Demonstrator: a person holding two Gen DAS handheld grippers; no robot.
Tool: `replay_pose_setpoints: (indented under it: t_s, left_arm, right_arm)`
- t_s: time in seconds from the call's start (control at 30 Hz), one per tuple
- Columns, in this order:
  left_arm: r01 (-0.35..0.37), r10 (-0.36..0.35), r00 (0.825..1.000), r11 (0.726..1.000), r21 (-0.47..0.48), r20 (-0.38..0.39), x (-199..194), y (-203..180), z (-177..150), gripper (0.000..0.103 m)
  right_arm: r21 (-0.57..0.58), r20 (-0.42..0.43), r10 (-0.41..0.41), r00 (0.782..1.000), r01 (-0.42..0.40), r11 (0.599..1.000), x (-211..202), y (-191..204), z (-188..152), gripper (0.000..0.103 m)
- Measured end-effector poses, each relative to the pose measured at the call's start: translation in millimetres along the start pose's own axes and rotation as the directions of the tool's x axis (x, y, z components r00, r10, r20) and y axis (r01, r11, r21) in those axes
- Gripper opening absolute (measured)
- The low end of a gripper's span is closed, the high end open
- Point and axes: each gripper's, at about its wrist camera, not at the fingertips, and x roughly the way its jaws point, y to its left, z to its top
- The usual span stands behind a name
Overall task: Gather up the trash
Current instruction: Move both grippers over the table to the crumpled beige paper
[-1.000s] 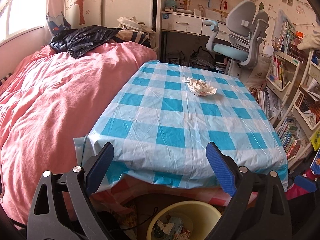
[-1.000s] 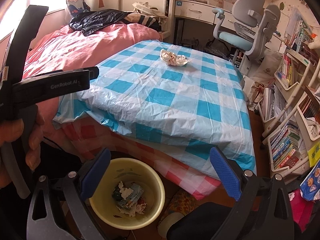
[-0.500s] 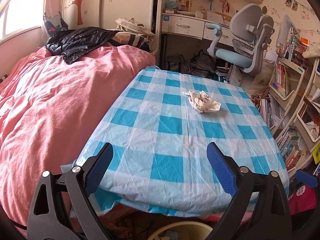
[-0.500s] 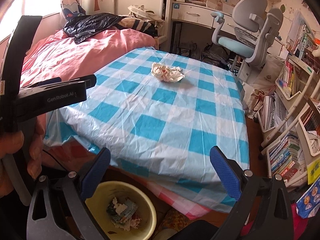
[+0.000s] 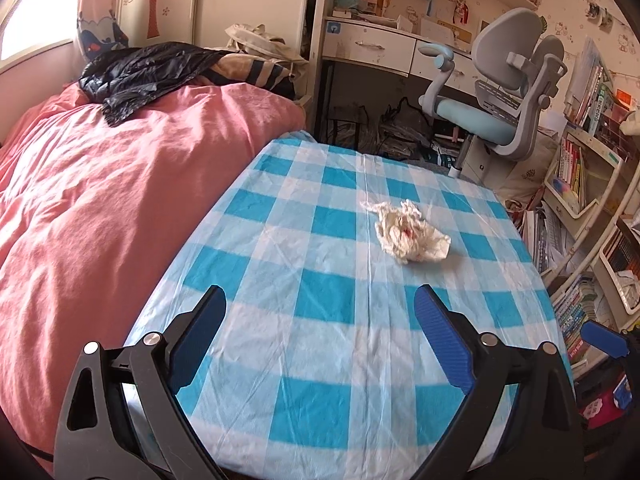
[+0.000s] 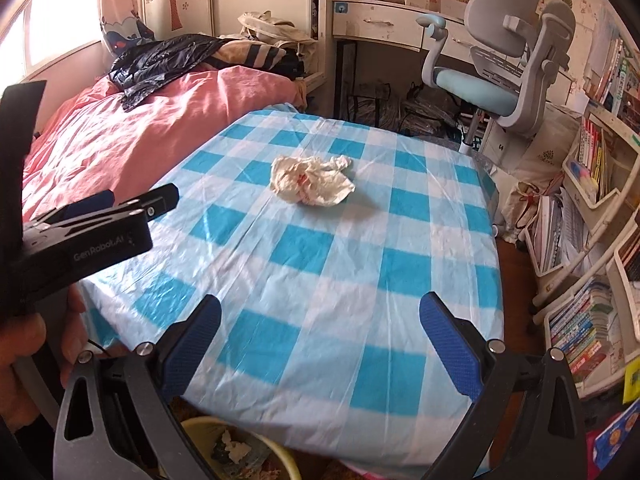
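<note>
Both hand-held grippers [image 5: 320, 304] [image 6: 320, 312] wide, empty — crumpled paper [image 6: 310, 184] on checked tablecloth [image 6: 340, 280].

Tabletop [image 5: 320, 320] bare except the paper wad [image 5: 408, 236] past centre; open cloth between it and both tongs, left [image 5: 320, 312] and right [image 6: 320, 320], both spread wide and holding nothing. Bed [image 5: 100, 200] butts the left edge, chair [image 5: 500, 112] and bookshelves [image 5: 588, 216] crowd the far and right sides. Bin [image 6: 240, 452] sits under the near edge, below the right tongs.
</note>
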Motion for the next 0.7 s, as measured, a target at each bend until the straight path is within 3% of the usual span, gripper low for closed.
replay_pose_setpoints:
  t_s: [0.2,0.5,0.7]
  left_arm:
    - [-0.008,0.008,1.000,0.999,-0.031,-0.004,25.9,1.6,22.0,0.092]
    - [-0.044,0.040,0.999,0.991,-0.125,-0.033,49.2,25.2,43.2,0.092]
    - [-0.053,0.047,0.998,0.987,-0.155,-0.046,62.9,37.9,54.6,0.092]
  right_arm:
    - [0.004,-0.010,-0.015,1.000,0.015,1.000,34.2,-22.1,29.3,0.095]
    - [0.024,-0.013,0.148,0.989,-0.148,0.989,97.0,-13.1,69.6,0.095]
    - [0.024,-0.033,0.156,0.987,-0.155,0.988,140.4,-3.5,85.9,0.095]
